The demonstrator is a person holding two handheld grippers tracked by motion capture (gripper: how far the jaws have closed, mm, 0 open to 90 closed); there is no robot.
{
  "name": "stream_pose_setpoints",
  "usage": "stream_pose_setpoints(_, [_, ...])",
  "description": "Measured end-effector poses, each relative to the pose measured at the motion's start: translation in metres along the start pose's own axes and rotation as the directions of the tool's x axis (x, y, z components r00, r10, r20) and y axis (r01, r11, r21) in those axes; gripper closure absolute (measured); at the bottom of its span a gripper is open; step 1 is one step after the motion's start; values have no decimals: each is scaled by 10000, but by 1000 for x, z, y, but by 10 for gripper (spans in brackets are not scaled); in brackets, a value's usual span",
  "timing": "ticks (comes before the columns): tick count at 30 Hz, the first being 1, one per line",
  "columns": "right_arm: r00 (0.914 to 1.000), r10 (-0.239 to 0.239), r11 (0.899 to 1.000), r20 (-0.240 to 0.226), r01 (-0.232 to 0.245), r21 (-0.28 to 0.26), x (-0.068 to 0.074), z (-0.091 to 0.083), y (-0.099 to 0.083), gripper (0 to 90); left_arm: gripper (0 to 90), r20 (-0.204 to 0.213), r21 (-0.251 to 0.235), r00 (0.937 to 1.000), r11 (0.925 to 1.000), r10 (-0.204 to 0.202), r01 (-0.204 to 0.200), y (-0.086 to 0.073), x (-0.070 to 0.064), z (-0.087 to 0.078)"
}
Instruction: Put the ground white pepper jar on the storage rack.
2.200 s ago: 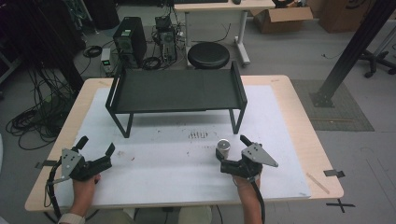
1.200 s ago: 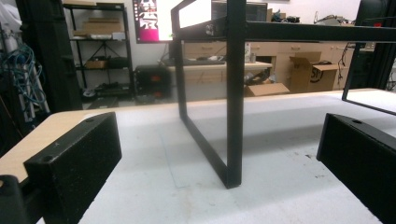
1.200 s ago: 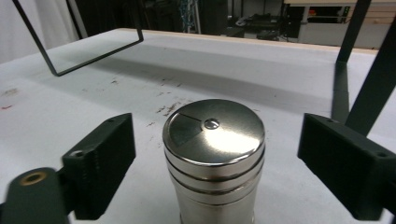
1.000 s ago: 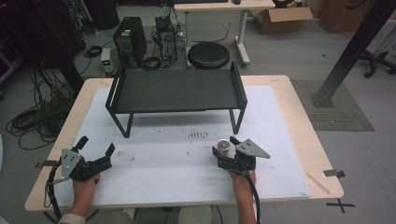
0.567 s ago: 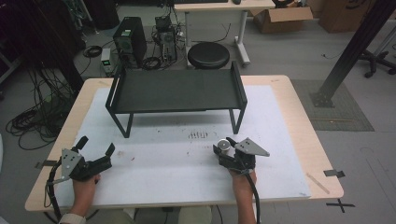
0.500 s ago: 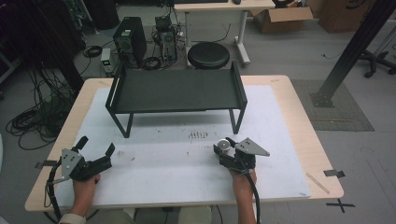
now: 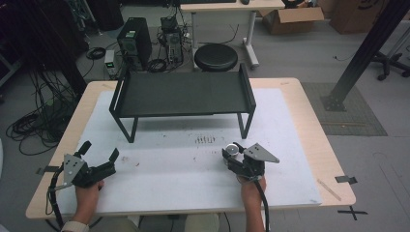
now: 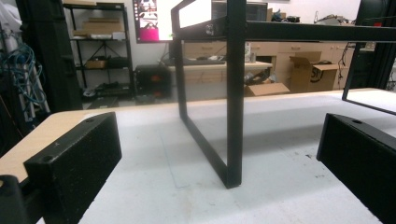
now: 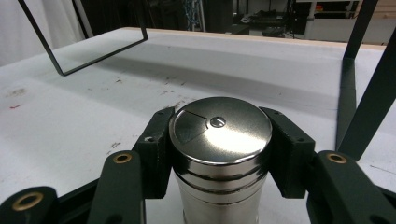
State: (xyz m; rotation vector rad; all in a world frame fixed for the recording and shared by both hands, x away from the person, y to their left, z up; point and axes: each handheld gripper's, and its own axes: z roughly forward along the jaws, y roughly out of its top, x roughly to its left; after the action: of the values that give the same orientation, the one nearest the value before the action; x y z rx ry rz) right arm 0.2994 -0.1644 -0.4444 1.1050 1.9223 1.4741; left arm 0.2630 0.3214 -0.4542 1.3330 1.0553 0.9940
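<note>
Fingers [image 9: 159, 140] of the right gripper [image 9: 219, 149] clamp either side of a polished steel canister [image 9: 219, 154], just under its lid — rigid, probably weighty and slick, so a firm grip below the lid rim suits; left gripper [image 7: 99, 157] gapes empty before the black rack [image 7: 183, 94]

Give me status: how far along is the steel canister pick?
Done: the right tongs have closed on the steel canister, a jaw pressing on each side just under its lid. In hand: the canister looks upright on the white mat, apparently not lifted. Left: lifting and placing it, possibly on the black rack, which holds nothing. The left tongs rest open.
</note>
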Motion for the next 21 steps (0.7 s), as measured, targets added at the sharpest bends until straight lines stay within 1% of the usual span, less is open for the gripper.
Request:
stream_pose_setpoints(3, [10000,-78,10000,41,78,-48,0,-1,1,484,2,-1,0,10000,10000,4,-4,0,0,0])
stream_pose_setpoints(8, [9998,-168,9998,-72,167,-137,1,-2,8,485,2,0,-1,10000,10000,3,-3,0,0,0])
stream_pose_setpoints(13, [9994,-243,9993,-231,236,-283,4,-4,19,485,2,-5,2,10000,10000,2,-2,0,0,0])
stream_pose_setpoints(14, [9994,-243,9993,-231,236,-283,4,-4,19,485,2,-5,2,10000,10000,2,-2,0,0,0])
stream_pose_setpoints(15, [9992,-281,9991,-286,272,-318,5,-5,24,485,2,0,-4,10000,10000,-1,1,0,0,0])
stream_pose_setpoints(21, [9985,-352,9987,-430,335,-384,7,-9,38,485,2,-4,-13,10000,10000,-5,5,0,0,0])
